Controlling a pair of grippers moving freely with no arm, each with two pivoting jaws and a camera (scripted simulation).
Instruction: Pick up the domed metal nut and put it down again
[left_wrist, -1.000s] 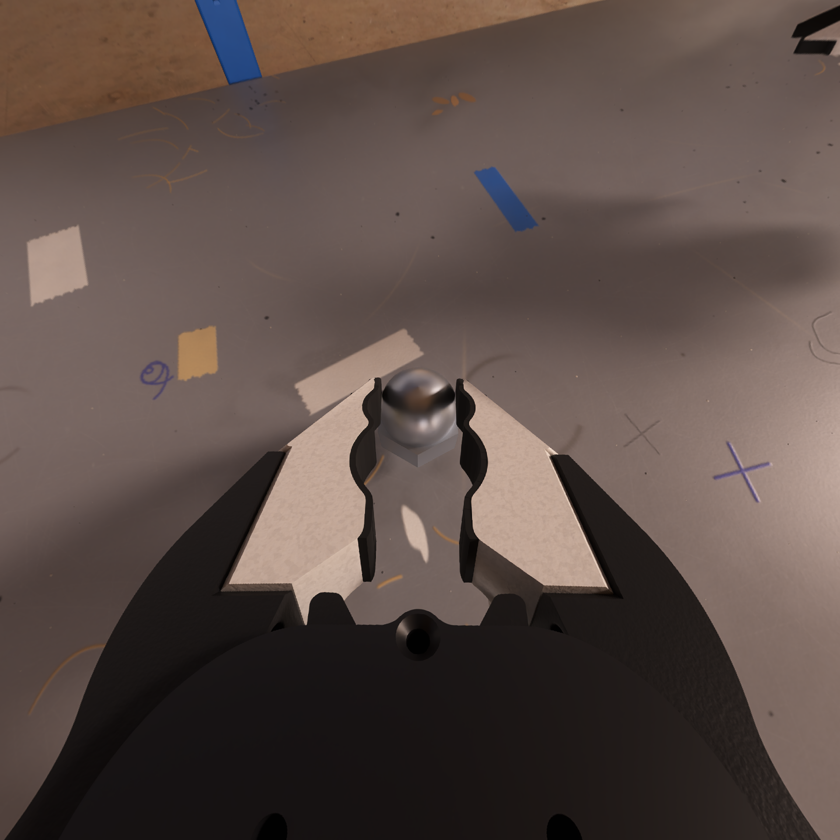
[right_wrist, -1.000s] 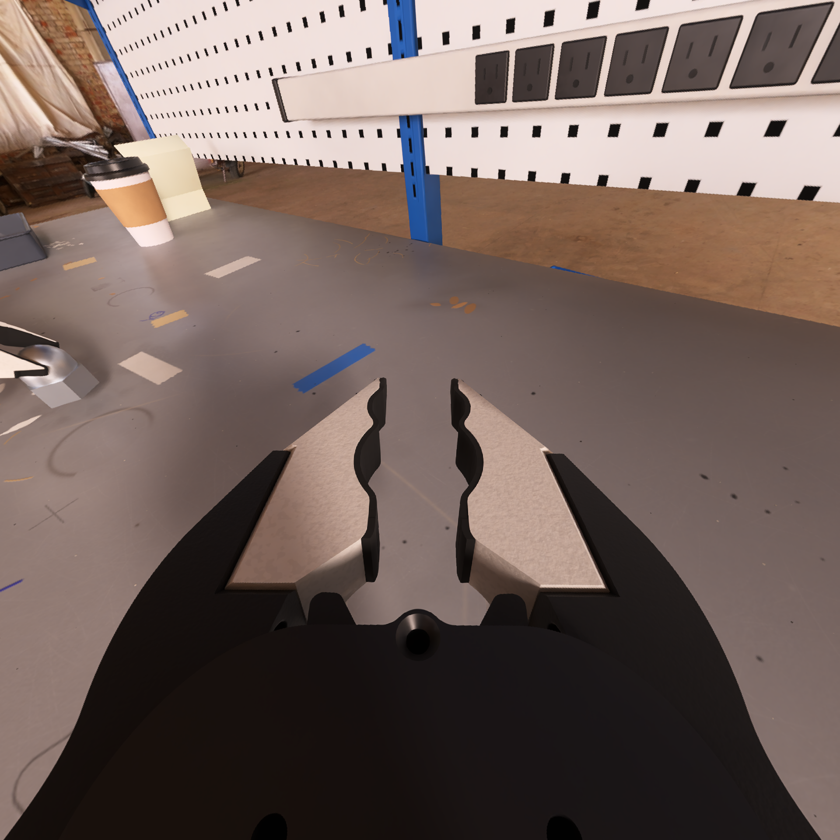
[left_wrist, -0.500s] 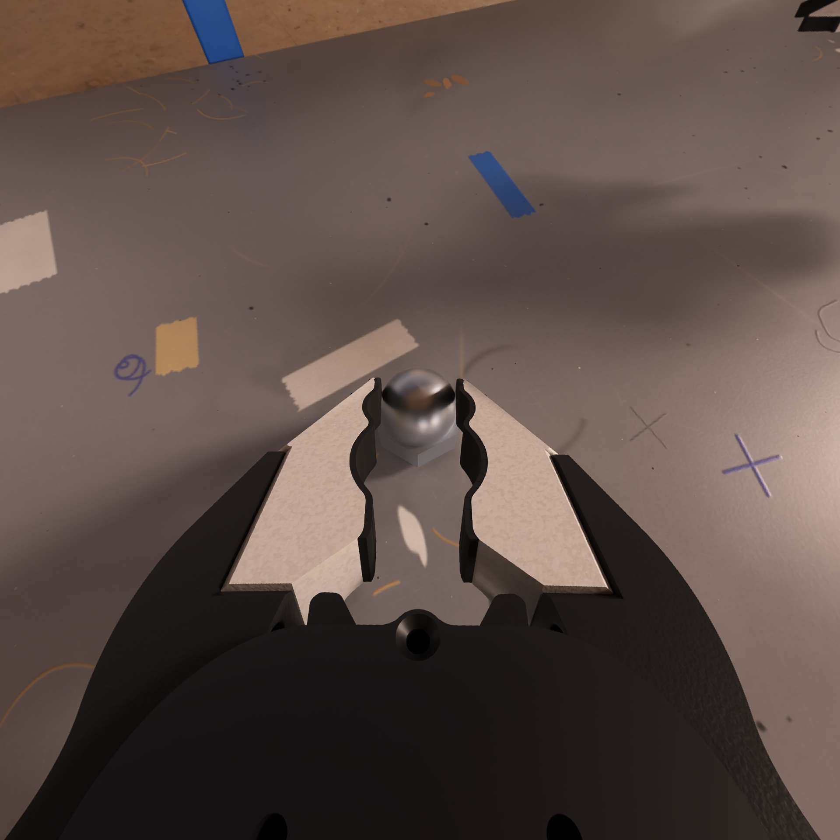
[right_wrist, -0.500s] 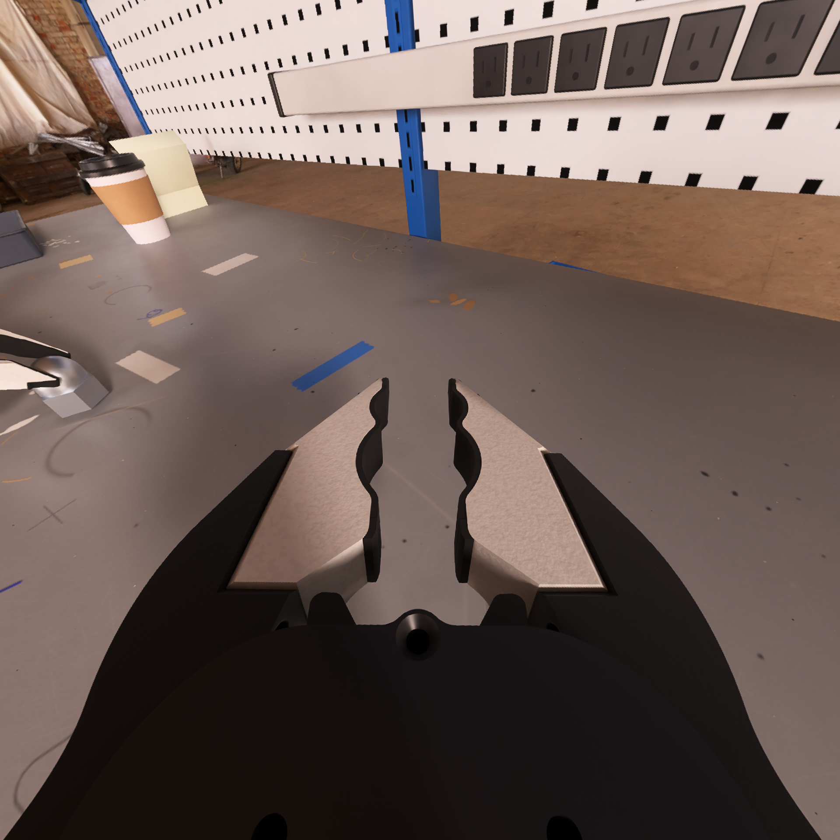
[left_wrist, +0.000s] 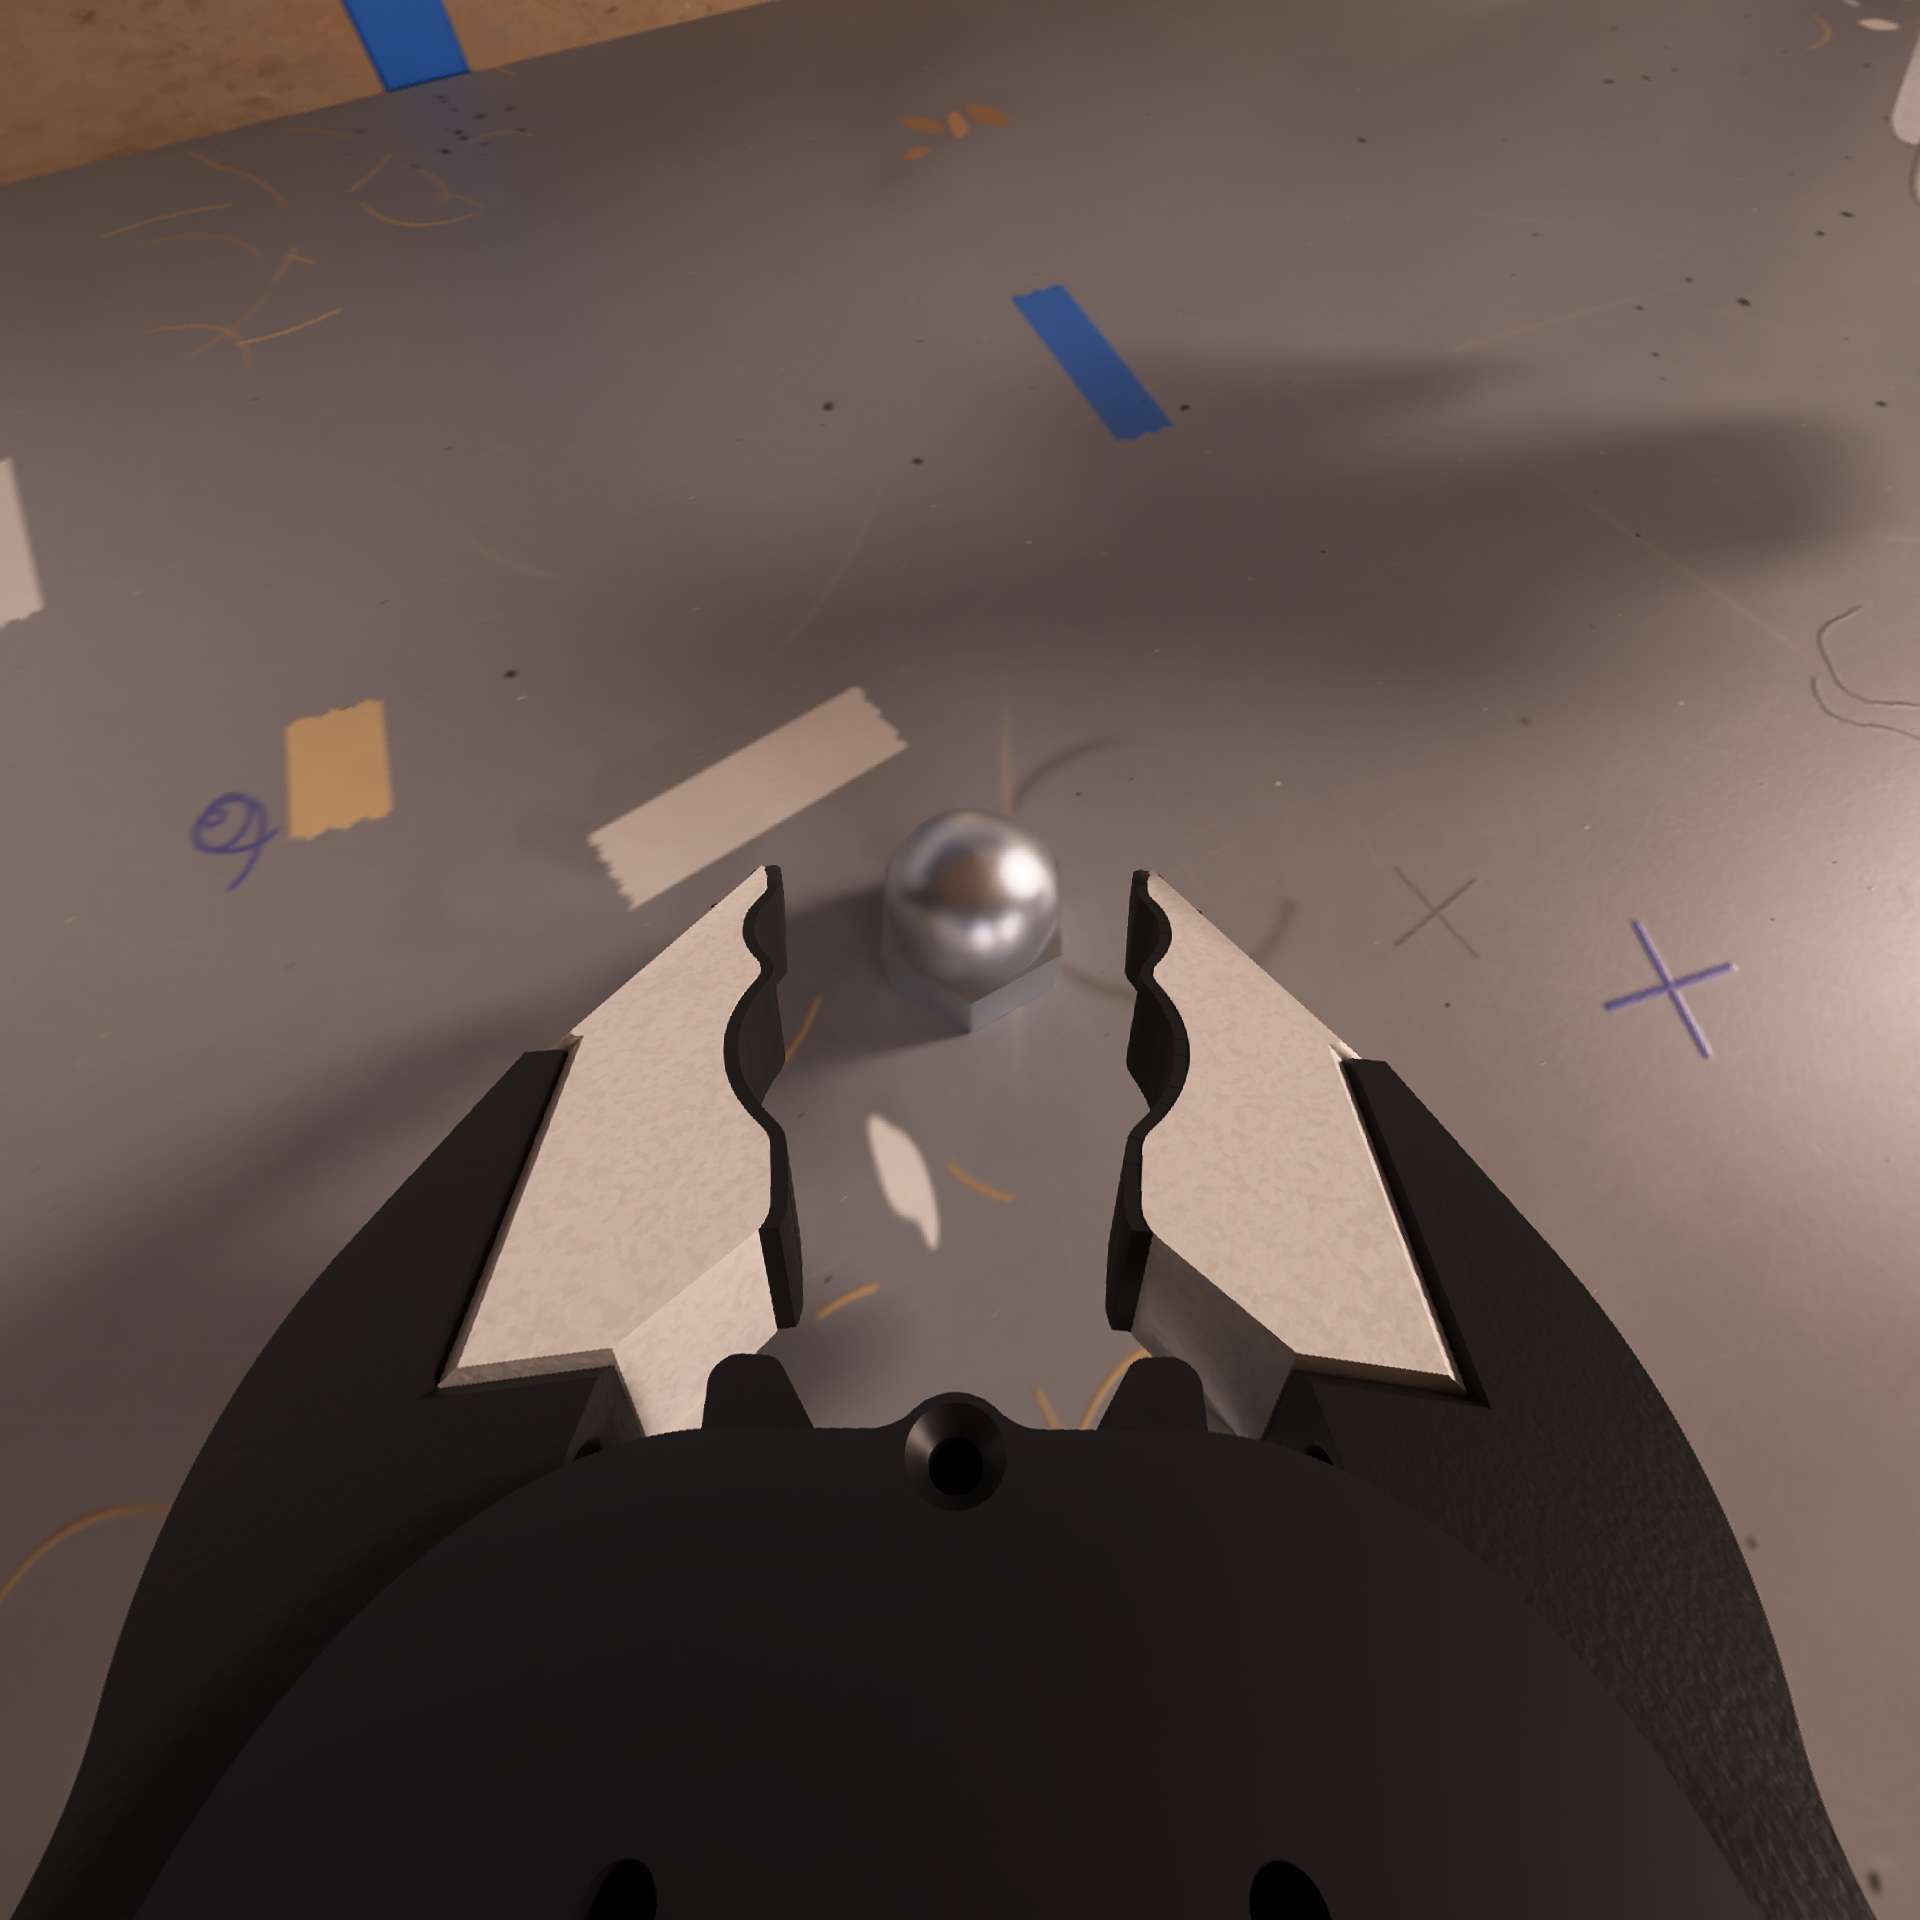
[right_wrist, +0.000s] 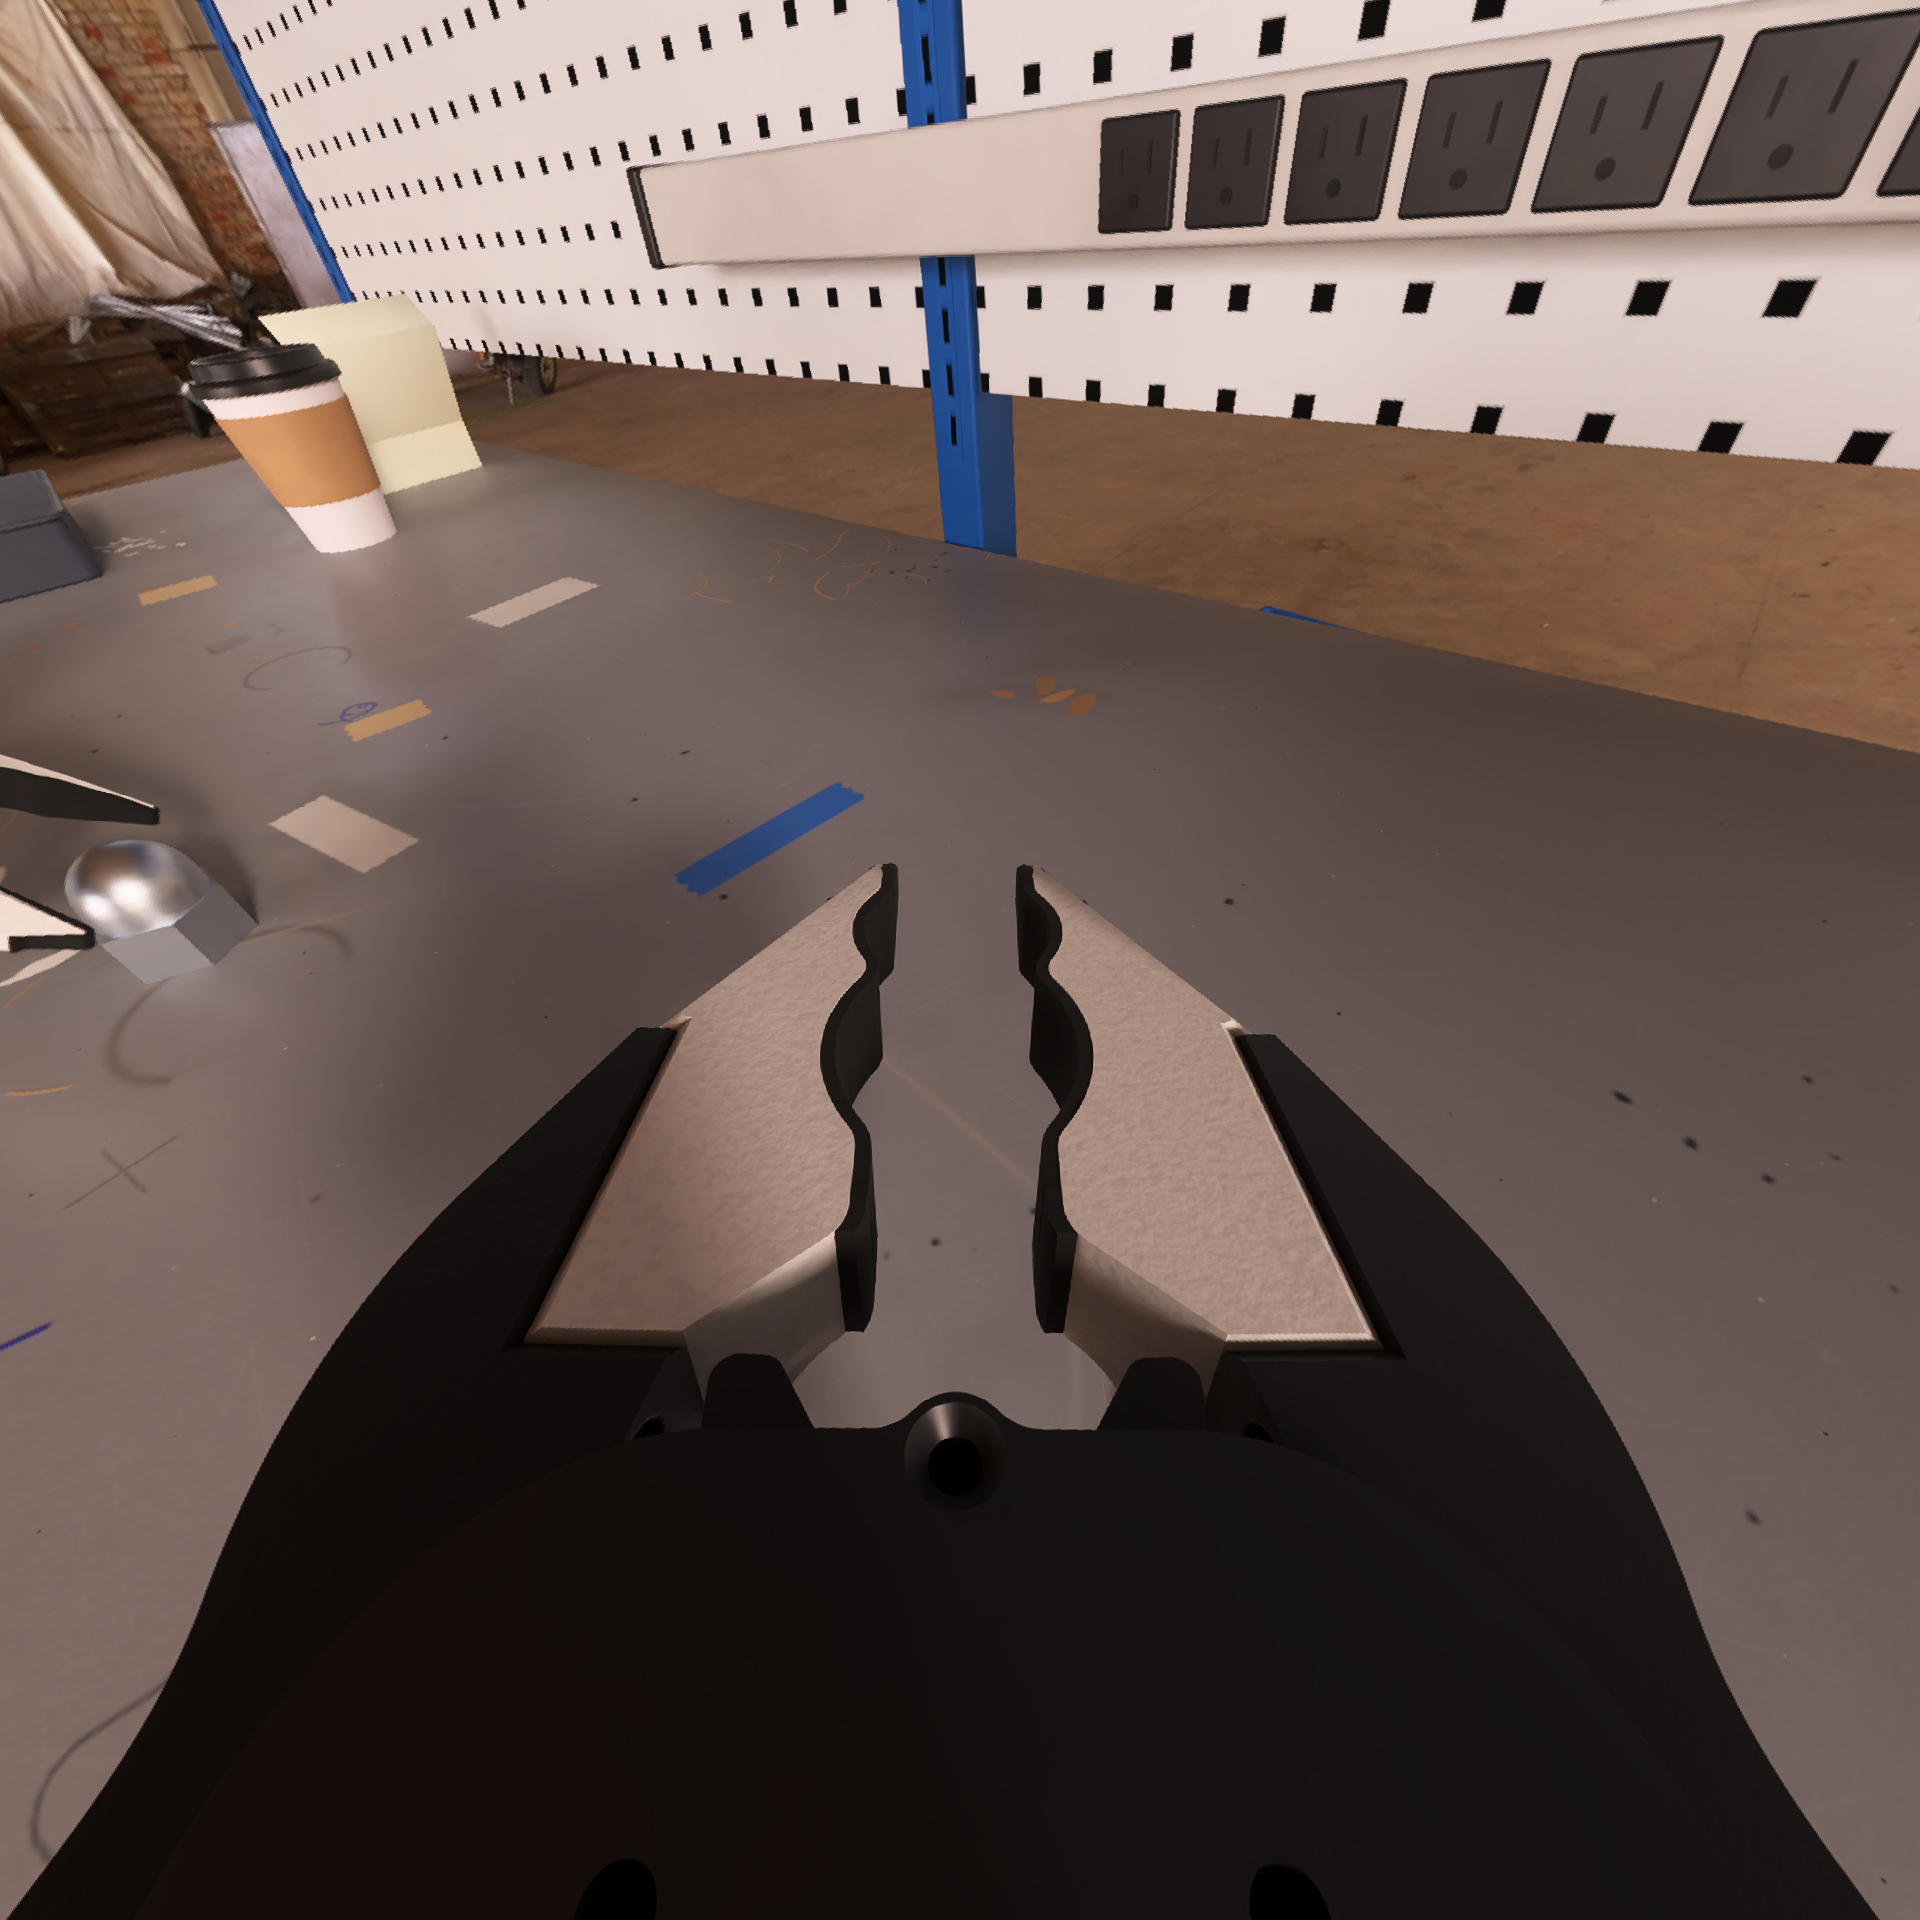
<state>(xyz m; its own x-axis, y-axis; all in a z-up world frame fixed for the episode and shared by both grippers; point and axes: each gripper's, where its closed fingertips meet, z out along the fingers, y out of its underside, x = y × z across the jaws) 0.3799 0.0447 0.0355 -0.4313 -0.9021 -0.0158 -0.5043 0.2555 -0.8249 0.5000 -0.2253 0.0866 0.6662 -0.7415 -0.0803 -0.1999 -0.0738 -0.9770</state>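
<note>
The domed metal nut (left_wrist: 971, 925) stands on its hex base on the grey tabletop (left_wrist: 1351, 623), dome up. My left gripper (left_wrist: 956, 883) is open, with one finger on each side of the nut and a clear gap to both. In the right wrist view the nut (right_wrist: 135, 888) sits at the far left between the left gripper's fingertips (right_wrist: 104, 808). My right gripper (right_wrist: 956, 878) hovers over bare table well to the right of the nut, its jaws a narrow gap apart with nothing between them.
A coffee cup (right_wrist: 296, 447), a cream box (right_wrist: 405, 395) and a grey box (right_wrist: 36, 540) stand at the table's far left. A pegboard wall with a power strip (right_wrist: 1247, 177) and a blue upright (right_wrist: 961, 312) lies behind. Tape strips (left_wrist: 1091, 364) mark the tabletop.
My left gripper has opened and let go of the nut, which now rests on the table. The right gripper has barely moved.
</note>
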